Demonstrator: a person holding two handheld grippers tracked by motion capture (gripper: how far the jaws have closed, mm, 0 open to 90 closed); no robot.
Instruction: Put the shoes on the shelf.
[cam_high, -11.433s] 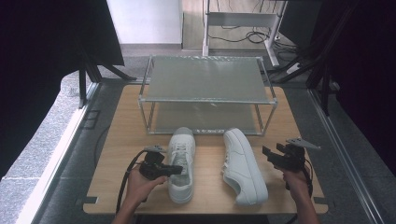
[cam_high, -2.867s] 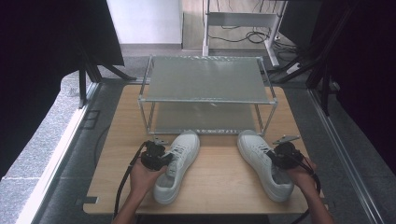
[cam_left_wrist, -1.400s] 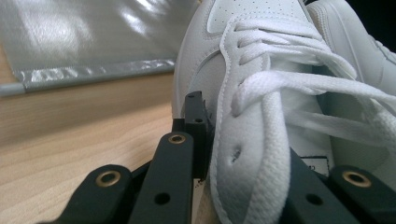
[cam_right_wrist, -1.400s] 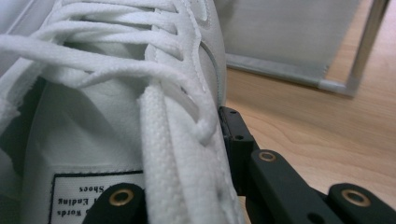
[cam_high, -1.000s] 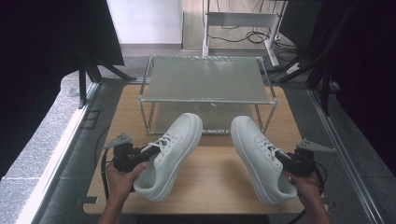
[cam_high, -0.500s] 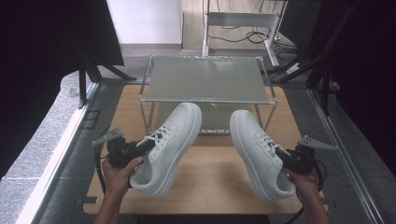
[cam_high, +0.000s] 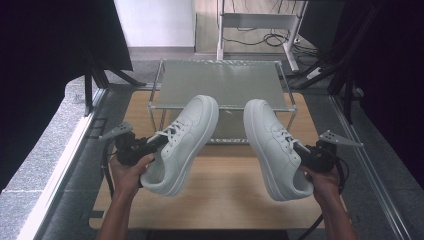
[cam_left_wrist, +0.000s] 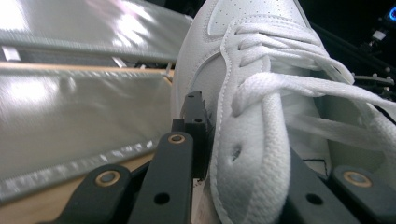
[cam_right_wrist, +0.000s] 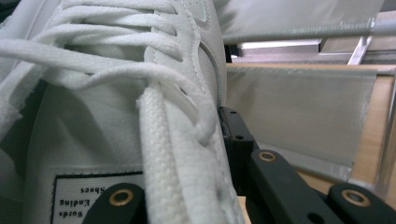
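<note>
Two white lace-up sneakers hang in the air above the wooden table (cam_high: 225, 195), toes pointing away toward the rack. My left gripper (cam_high: 150, 145) is shut on the side wall of the left sneaker (cam_high: 185, 140) near its laces; up close, one black jaw presses the outside of the left sneaker (cam_left_wrist: 252, 140), the other is inside the opening. My right gripper (cam_high: 305, 152) is shut on the collar of the right sneaker (cam_high: 272, 145); in the right gripper view one jaw clamps the right sneaker (cam_right_wrist: 154, 140) from outside, beside the tongue label.
A two-level metal rack (cam_high: 220, 82) with frosted shelves stands at the table's far end, just ahead of the shoe toes. Black curtains flank both sides. A white desk frame and cables (cam_high: 260, 30) lie on the floor beyond.
Both hands have lifted their sneakers higher off the table and slightly forward; the toes now reach up to the rack's top shelf level. Both grips are unchanged.
</note>
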